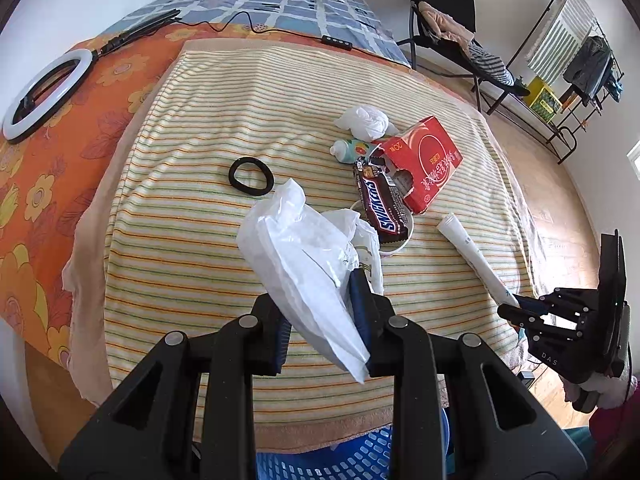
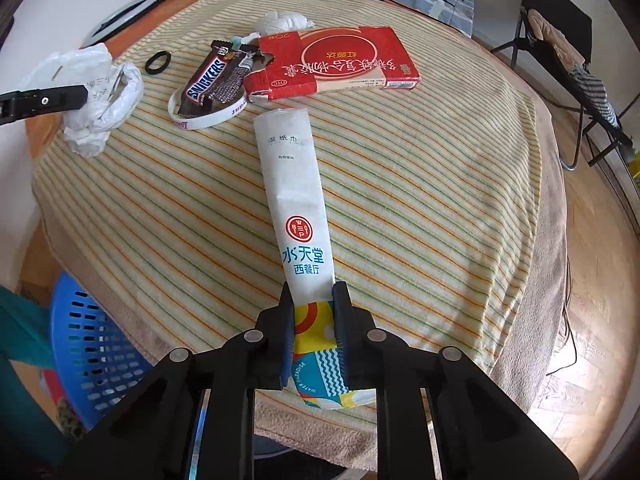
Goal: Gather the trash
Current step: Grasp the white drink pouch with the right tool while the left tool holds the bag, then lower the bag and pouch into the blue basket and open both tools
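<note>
My left gripper [image 1: 325, 320] is shut on a crumpled white plastic bag [image 1: 304, 256], held above the striped towel [image 1: 200, 240]; the bag also shows in the right wrist view [image 2: 100, 92]. My right gripper [image 2: 312, 332] is shut on the near end of a long white wet-wipe packet [image 2: 292, 184], which also shows in the left wrist view [image 1: 472, 256]. On the towel lie a Snickers wrapper [image 1: 382, 204], a red carton [image 1: 428, 160], a white wad [image 1: 366, 120], a small bottle [image 1: 352, 150], a white band [image 2: 208, 118] and a black hair tie [image 1: 251, 176].
A blue slotted basket [image 2: 88, 344] stands below the towel's near edge, also seen in the left wrist view [image 1: 344, 456]. A ring light [image 1: 44, 92] and cable lie on the orange sheet. A black chair [image 1: 448, 20] and clothes rack [image 1: 568, 60] stand at the right.
</note>
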`<move>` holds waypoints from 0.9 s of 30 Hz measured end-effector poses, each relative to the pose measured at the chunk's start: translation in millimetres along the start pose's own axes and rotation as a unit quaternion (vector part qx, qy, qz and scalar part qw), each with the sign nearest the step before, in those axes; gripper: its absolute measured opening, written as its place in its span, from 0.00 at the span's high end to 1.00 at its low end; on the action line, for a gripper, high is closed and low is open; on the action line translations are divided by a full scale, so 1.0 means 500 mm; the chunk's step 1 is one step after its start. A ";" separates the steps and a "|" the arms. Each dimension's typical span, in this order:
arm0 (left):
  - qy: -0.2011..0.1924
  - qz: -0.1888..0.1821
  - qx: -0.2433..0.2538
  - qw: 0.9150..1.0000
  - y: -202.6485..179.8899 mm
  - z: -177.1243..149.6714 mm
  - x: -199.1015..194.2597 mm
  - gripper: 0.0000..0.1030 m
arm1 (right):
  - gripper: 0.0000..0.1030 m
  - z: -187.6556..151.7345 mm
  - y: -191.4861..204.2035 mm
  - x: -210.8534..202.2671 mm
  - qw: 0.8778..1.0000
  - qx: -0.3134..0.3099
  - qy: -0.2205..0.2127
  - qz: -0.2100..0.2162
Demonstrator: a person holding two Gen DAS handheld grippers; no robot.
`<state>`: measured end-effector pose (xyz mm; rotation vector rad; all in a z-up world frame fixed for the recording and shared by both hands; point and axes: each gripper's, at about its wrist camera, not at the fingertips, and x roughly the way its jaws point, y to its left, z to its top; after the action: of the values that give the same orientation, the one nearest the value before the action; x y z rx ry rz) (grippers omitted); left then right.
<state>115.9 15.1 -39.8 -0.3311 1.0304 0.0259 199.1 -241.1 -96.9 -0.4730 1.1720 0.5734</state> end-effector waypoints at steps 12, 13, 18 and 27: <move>-0.025 0.007 0.044 0.999 -0.026 -0.046 -0.056 0.74 | 0.92 -0.029 0.042 -0.079 0.998 0.023 -0.060 0.024; -0.027 0.006 0.049 0.998 -0.030 -0.051 -0.062 0.74 | 0.92 -0.034 0.050 -0.089 0.997 0.022 -0.066 0.025; -0.027 0.000 0.071 0.997 -0.048 -0.088 -0.090 0.74 | 0.92 -0.047 0.080 -0.121 0.995 0.020 -0.085 0.046; -0.017 -0.001 0.113 0.993 -0.077 -0.177 -0.126 0.74 | 0.92 -0.110 0.153 -0.173 0.992 0.008 -0.100 0.080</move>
<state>16.0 -38.2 -18.1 -0.1247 0.9888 -0.0855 86.9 -231.4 -36.8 -0.3012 1.0266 0.7315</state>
